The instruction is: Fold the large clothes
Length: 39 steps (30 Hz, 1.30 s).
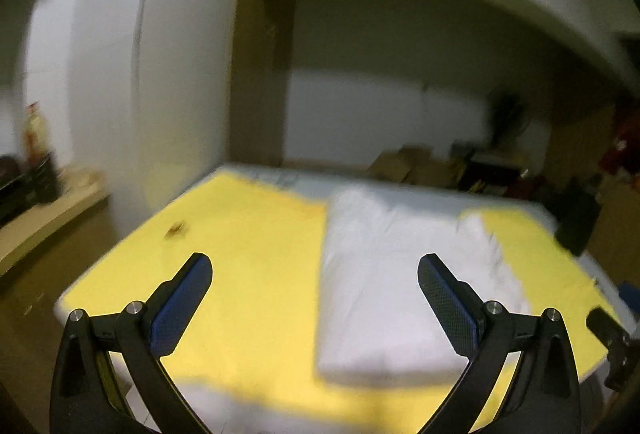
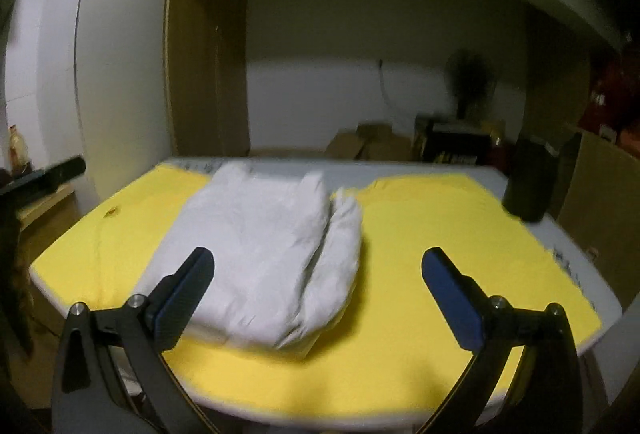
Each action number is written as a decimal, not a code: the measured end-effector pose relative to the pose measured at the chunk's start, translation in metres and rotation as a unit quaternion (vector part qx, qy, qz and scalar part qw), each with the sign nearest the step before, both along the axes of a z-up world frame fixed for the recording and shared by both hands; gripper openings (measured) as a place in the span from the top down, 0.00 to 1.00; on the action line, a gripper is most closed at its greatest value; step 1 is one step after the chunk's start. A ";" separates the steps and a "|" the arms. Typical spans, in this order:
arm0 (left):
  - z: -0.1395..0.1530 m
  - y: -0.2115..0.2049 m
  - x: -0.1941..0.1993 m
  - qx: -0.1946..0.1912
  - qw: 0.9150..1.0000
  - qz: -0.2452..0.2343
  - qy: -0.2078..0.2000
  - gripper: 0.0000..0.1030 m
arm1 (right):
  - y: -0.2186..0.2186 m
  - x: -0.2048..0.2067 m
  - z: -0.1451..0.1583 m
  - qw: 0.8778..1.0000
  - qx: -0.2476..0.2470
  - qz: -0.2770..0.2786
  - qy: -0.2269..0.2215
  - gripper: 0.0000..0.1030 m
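Note:
A white garment (image 1: 384,282) lies folded into a thick rectangle on the yellow cover of the table (image 1: 248,234). In the right wrist view the same white garment (image 2: 264,254) shows a folded flap along its right side. My left gripper (image 1: 314,274) hangs open above the near table edge, left of the garment's middle, with nothing between its fingers. My right gripper (image 2: 318,268) is open too, raised over the garment's near right corner and apart from it. Part of the right gripper (image 1: 612,346) shows at the right edge of the left wrist view.
The yellow cover lies on a white table (image 2: 568,246). A black cylinder (image 2: 528,186) stands at the table's far right corner. Cardboard boxes (image 2: 368,146) are stacked behind the table against the wall. A wooden shelf with a bottle (image 1: 34,138) is at the left.

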<state>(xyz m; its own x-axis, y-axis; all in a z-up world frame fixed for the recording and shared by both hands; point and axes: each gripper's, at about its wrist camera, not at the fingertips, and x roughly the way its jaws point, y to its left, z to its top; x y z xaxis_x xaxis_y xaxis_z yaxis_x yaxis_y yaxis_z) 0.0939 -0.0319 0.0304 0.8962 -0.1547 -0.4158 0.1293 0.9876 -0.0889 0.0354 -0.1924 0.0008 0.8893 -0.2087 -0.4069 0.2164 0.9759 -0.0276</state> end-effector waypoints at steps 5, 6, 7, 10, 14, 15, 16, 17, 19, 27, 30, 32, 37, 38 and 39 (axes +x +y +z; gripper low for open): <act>-0.021 -0.005 -0.040 0.042 0.998 0.025 0.027 0.00 | 0.022 -0.022 -0.009 1.000 -0.005 0.027 0.016 0.00; -0.022 -0.005 -0.045 0.047 0.998 0.027 0.027 0.00 | 0.025 -0.027 -0.009 0.999 -0.005 0.030 0.016 0.00; -0.024 -0.003 -0.049 0.048 0.998 0.030 0.028 0.00 | 0.028 -0.031 -0.009 0.999 -0.008 0.035 0.018 0.00; -0.026 0.005 -0.053 0.039 0.999 0.027 0.025 0.00 | 0.037 -0.030 -0.010 0.999 -0.012 0.041 0.015 0.00; -0.027 0.004 -0.048 0.030 0.999 0.028 0.016 0.00 | 0.041 -0.034 -0.008 0.999 -0.013 0.047 0.013 0.00; -0.028 0.005 -0.049 0.029 0.999 0.027 0.016 0.00 | 0.042 -0.032 -0.010 0.999 -0.015 0.048 0.014 0.00; -0.029 0.005 -0.050 0.029 0.999 0.026 0.018 0.00 | 0.043 -0.032 -0.010 0.999 -0.016 0.049 0.016 0.00; -0.029 0.005 -0.050 0.029 0.999 0.025 0.021 0.00 | 0.044 -0.031 -0.011 0.998 -0.017 0.050 0.018 0.00; -0.031 0.003 -0.049 0.033 0.999 0.023 0.029 0.00 | 0.046 -0.030 -0.012 0.998 -0.016 0.053 0.022 0.00; -0.041 -0.006 -0.046 0.044 0.998 0.012 0.050 0.00 | 0.049 -0.026 -0.015 0.998 -0.017 0.054 0.030 0.00; -0.042 -0.008 -0.046 0.044 0.998 0.010 0.052 0.00 | 0.050 -0.025 -0.016 0.998 -0.021 0.058 0.032 0.00; -0.043 -0.011 -0.046 0.044 0.997 0.008 0.054 0.00 | 0.052 -0.025 -0.018 0.997 -0.021 0.064 0.034 0.00; -0.046 -0.012 -0.045 0.046 0.997 0.006 0.061 0.00 | 0.058 -0.024 -0.020 0.997 -0.026 0.068 0.037 0.00; -0.046 -0.011 -0.045 0.046 0.997 0.006 0.063 0.00 | 0.058 -0.024 -0.020 0.997 -0.025 0.068 0.037 0.00; -0.046 -0.011 -0.044 0.045 0.997 0.006 0.064 0.00 | 0.058 -0.024 -0.020 0.997 -0.025 0.068 0.038 0.00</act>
